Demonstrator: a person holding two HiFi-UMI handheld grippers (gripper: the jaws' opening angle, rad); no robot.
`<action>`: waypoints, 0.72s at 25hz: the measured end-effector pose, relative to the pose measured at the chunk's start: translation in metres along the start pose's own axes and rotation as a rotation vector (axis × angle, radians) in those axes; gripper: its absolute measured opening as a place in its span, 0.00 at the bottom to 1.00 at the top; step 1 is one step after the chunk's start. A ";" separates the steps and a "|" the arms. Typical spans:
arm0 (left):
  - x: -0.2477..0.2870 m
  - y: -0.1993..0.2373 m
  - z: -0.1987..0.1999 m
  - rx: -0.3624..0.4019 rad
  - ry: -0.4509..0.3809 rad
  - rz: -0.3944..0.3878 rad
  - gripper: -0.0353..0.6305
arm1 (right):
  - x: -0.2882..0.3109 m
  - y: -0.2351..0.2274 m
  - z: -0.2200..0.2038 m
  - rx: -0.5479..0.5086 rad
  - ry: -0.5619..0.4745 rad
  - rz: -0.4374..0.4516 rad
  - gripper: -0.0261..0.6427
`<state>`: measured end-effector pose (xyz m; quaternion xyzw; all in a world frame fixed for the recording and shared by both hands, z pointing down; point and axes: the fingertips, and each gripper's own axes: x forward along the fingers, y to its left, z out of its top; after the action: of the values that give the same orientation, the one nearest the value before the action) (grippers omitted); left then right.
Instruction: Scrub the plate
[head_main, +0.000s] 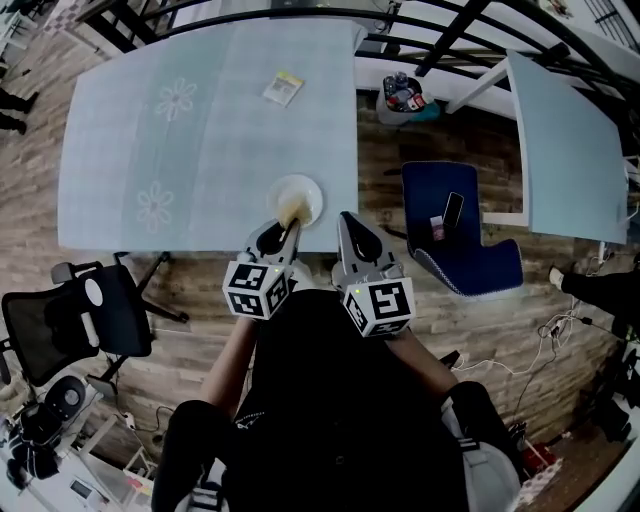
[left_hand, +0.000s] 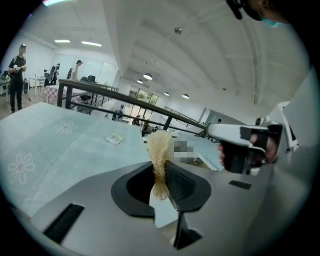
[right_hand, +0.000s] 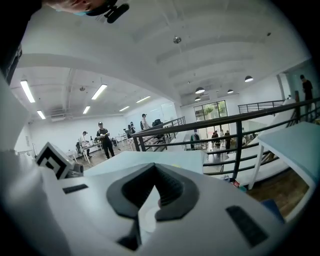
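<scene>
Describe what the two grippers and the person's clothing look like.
The left gripper and the right gripper have grey shells and black ribbed jaws. The left cube and the right cube are white with black square markers. The person wears a black top.

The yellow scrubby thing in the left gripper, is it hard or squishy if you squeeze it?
Probably squishy: the scrubber is a fuzzy mesh pinched thin where the left gripper is shut on it, yet it puffs out beyond. It looks light, mostly airy threads. Its rough strands probably keep it from slipping.
</scene>
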<state>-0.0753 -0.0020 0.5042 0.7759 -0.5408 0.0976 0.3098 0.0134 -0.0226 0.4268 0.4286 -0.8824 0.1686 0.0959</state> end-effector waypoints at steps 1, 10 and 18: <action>-0.003 -0.016 0.007 0.020 -0.034 0.000 0.15 | -0.004 -0.006 0.004 0.015 -0.008 0.009 0.05; -0.040 -0.096 0.049 0.068 -0.344 0.140 0.15 | -0.046 -0.047 0.034 0.026 -0.087 0.099 0.05; -0.057 -0.138 0.060 0.167 -0.481 0.215 0.15 | -0.062 -0.056 0.041 -0.008 -0.142 0.178 0.04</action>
<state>0.0157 0.0377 0.3771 0.7379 -0.6680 -0.0131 0.0952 0.0948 -0.0252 0.3814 0.3589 -0.9223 0.1420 0.0196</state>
